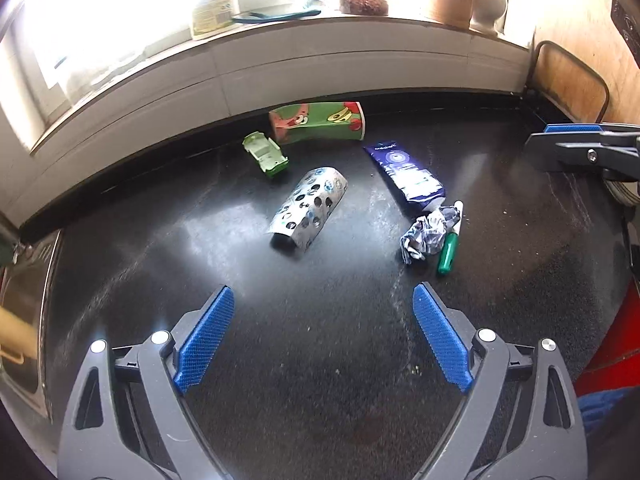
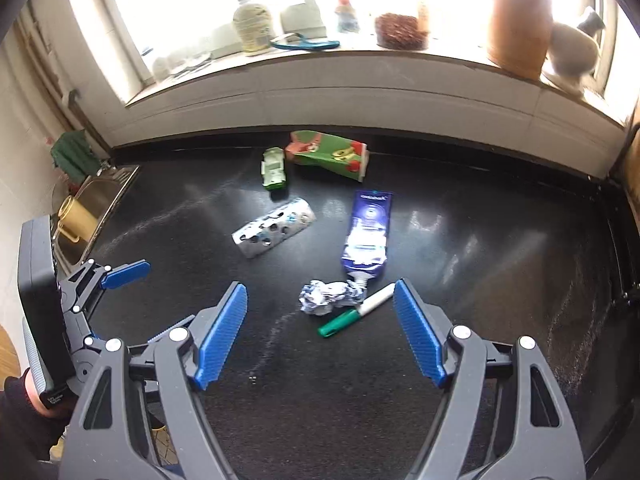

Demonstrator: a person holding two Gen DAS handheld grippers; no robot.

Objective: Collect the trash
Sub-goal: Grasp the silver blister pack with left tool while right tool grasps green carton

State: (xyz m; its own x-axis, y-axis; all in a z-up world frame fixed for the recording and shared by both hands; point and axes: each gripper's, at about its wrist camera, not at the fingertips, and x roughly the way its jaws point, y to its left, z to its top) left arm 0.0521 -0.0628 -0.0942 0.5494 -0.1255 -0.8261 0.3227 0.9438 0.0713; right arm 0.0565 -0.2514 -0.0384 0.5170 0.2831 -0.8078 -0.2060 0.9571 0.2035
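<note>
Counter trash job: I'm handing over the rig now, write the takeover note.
Left gripper: open, empty.
Right gripper: open, empty, crumpled wrapper and green marker just ahead.
On the black counter: toothpaste tube, silver blister pack, small green tray, and printed green cup lying on its side near the back wall.
Done: nothing collected that I can see.
Left: all six pieces; no bin in view.
</note>
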